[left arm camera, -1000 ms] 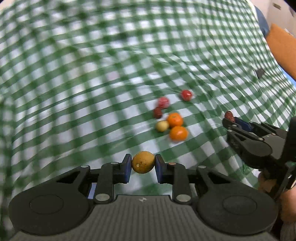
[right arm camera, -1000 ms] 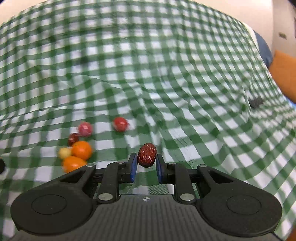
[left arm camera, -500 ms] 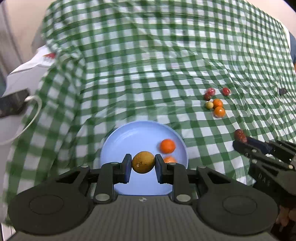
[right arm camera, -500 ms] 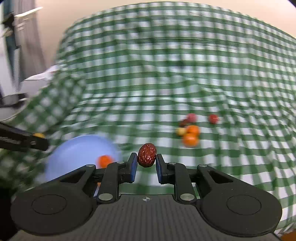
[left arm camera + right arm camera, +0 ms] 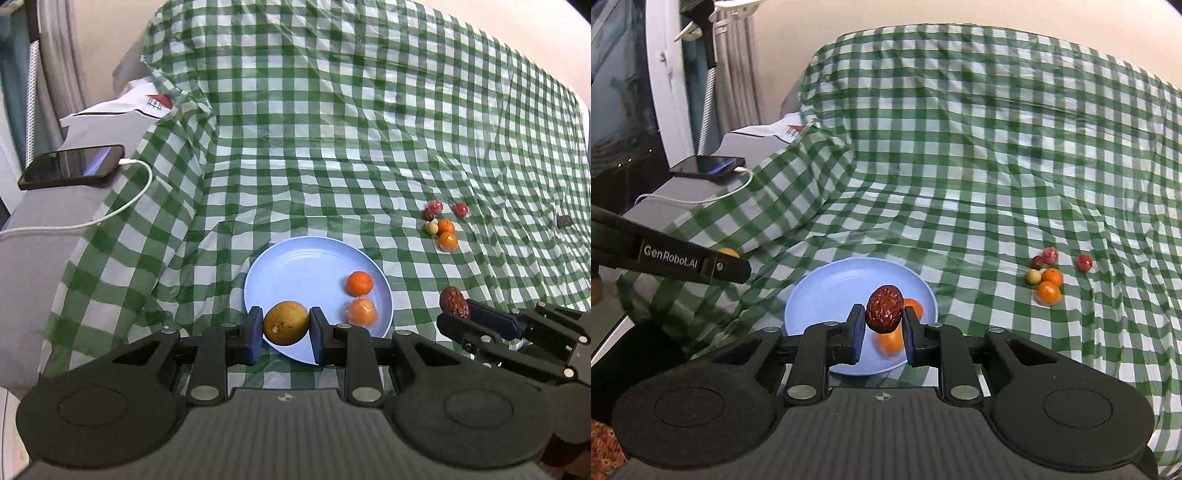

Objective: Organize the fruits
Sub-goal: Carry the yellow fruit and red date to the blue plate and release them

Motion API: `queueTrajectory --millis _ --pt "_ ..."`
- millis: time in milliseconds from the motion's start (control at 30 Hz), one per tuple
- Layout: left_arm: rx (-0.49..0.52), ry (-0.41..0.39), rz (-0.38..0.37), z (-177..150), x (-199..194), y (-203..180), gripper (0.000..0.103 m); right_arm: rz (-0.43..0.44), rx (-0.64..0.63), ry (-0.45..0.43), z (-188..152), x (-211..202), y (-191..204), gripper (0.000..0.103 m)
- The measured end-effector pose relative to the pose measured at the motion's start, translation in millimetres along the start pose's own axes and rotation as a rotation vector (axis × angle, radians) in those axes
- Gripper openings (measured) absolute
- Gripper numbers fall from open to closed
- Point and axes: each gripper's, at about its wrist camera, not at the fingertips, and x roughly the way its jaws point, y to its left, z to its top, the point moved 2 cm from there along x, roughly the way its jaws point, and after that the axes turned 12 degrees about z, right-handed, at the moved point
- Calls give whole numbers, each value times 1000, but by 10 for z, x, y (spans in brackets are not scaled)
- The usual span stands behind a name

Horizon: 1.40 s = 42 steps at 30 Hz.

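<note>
My left gripper (image 5: pixel 285 330) is shut on a yellow-brown round fruit (image 5: pixel 286 322) above the near rim of a light blue plate (image 5: pixel 295 269). Two oranges (image 5: pixel 359 283) lie on the plate's right side. My right gripper (image 5: pixel 883 325) is shut on a wrinkled dark red date (image 5: pixel 885 308) above the same plate (image 5: pixel 827 295); it also shows in the left wrist view (image 5: pixel 455 302). A cluster of small fruits (image 5: pixel 441 226) lies on the cloth to the right, also in the right wrist view (image 5: pixel 1048 277).
A green-and-white checked cloth (image 5: pixel 332 129) covers the table. A phone (image 5: pixel 72 170) on a white charging cable (image 5: pixel 110 212) lies on a grey surface at the left. A small dark object (image 5: pixel 564 221) lies at the far right.
Both grippers have moved left and back from the fruit cluster to the blue plate, each still holding its fruit. The plate and the phone have come into view.
</note>
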Motion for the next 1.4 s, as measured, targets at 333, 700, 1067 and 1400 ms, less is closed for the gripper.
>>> queueTrajectory --millis 333,700,1067,1400 --pt "-16 -9 -4 -5 -27 32 29 5 -12 13 12 26 20 23" --pt "-9 10 -5 26 85 -15 29 14 8 38 -24 117 -45 23" --pt "-1 31 -3 102 311 -46 29 17 15 70 -49 276 -95 23" --pt "16 66 -4 147 638 -134 29 24 11 118 -106 571 -145 23"
